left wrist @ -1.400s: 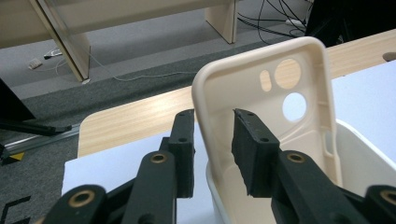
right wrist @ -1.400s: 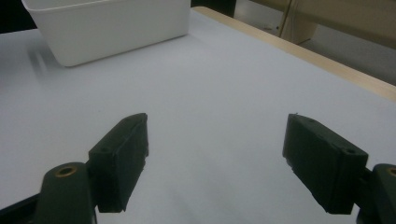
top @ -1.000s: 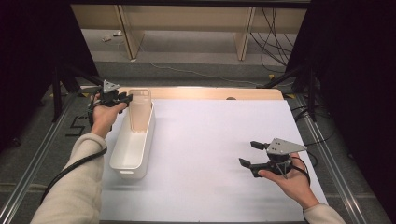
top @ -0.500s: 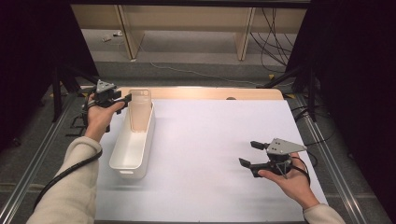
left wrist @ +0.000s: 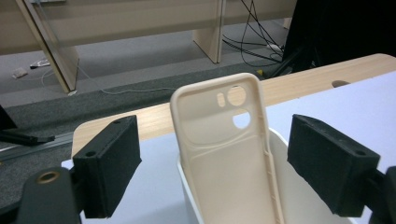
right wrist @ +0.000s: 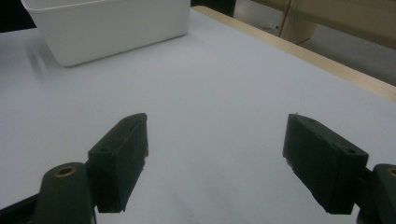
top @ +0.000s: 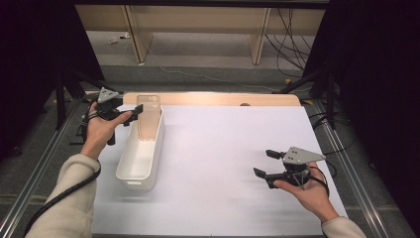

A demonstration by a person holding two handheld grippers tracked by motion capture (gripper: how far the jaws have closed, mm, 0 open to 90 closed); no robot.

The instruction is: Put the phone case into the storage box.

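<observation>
Right gripper (top: 265, 163) near the tabletop's near right corner, held just above the white sheet (top: 223, 148), jaws wide apart, nothing between them.

White bin (top: 141, 153) sits along the left edge of the sheet, long side running near to far. Phone case (left wrist: 224, 154), pale cream and see-through, stands upright in the bin's far end, leaning on the end wall, camera cutouts at top, upper half sticking above the rim.

Left gripper (left wrist: 229, 163) at the far left corner, level with the case top; jaws have just been opening, and now stand apart on either side of the case, pads clear of its edges. Reads as just released into the bin.

Handling, judged: case is thin soft plastic, very light, flexes under squeeze, smooth so it can slip or tip over. Not fragile. Best hold is across the two long side edges near the top, light pinch; the flat back gives little purchase.

Surface: smooth matte white sheet over a light wood tabletop (top: 213, 98), wood strip showing at the far edge.

Room: grey floor beyond, wooden furniture legs, loose cables (top: 292, 29), dark curtains both sides.
</observation>
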